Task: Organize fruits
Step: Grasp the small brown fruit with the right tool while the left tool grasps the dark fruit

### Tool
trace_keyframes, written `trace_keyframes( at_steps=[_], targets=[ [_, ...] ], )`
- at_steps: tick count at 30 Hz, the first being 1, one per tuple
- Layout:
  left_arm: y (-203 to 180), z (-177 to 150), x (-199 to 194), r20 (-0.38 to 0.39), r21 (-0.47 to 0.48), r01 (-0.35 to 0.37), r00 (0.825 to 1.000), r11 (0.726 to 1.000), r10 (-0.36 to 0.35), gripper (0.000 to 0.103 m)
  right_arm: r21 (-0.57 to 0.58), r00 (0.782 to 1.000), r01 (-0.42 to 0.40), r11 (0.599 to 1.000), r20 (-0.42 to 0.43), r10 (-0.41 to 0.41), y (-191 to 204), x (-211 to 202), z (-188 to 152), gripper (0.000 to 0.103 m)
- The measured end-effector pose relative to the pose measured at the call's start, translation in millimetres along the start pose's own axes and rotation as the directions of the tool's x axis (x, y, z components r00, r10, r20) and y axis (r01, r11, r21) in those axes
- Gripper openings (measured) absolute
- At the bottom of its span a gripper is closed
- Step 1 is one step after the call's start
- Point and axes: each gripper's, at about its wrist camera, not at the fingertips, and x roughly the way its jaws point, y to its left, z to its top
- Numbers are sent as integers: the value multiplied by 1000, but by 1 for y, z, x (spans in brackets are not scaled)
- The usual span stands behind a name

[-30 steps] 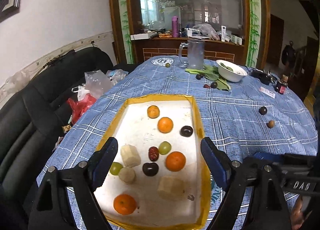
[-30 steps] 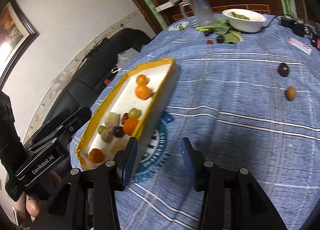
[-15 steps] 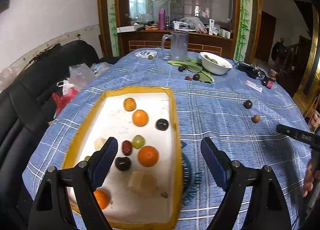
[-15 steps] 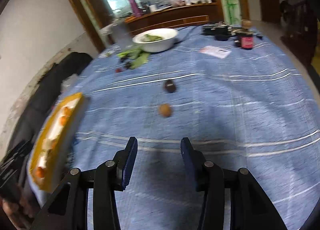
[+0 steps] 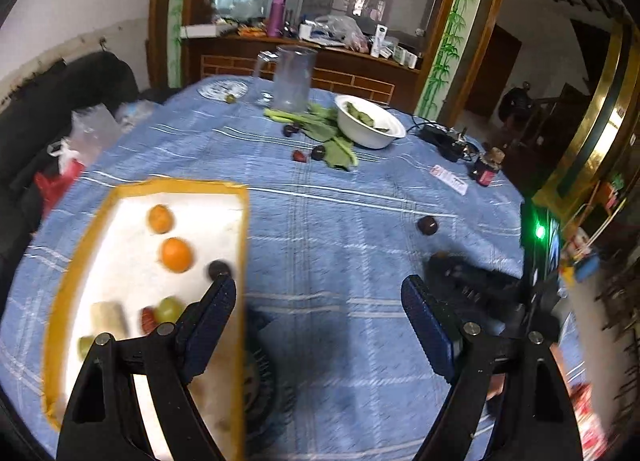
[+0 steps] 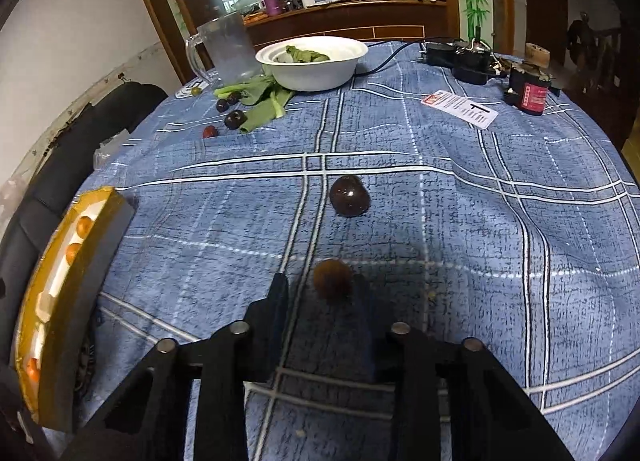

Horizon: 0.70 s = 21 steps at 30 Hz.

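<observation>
The right claw (image 6: 320,293) points down at the blue checked surface (image 6: 460,221), and its jaws have just been closing around a small brown fruit (image 6: 332,284). The fruit sits between the fingertips, though blur hides whether the pads actually press on it. Just beyond it lies a dark plum (image 6: 349,195) on the cloth, apart from the brown fruit. The left claw (image 5: 316,321) hangs with its jaws wide apart and nothing between them, beside the yellow-rimmed tray (image 5: 80,261). The tray holds oranges, green grapes, a dark fruit and pale chunks. Farther back stand a white bowl (image 6: 316,61) with greens inside and a clear pitcher (image 6: 228,47), with more dark fruits near loose leaves.
</observation>
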Motion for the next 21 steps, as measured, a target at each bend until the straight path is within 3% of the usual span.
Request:
trace_keyframes(
  at_steps=[1,9,11,13,14,17,21],
  targets=[
    [-6,6,9,-12,-7,18,1000,1000,-19,84,0,1000,1,1000,-1,-1,-1,2,0,21],
    [-63,43,83,-90,36,113,990,993,-110,83,83,1000,-27,996,9,26,-25,-8,-3,21],
    [-81,49,110,-116,58,141,984,988,-133,75,108,999,-36,993,21,34,-32,-16,-2,21],
    [-93,51,132,-161,56,162,975,985,-151,56,126,999,-40,991,28,37,-39,-21,-1,21],
    [-97,50,143,-185,49,179,968,983,-167,52,137,999,-36,990,30,33,-42,-23,0,21],
    [-108,49,167,-219,33,218,954,975,-206,50,175,999,-36,984,14,34,-53,-23,2,21],
    [-121,48,193,-242,64,207,952,976,-186,49,214,999,-40,976,-4,42,-63,-22,3,21]
  ],
)
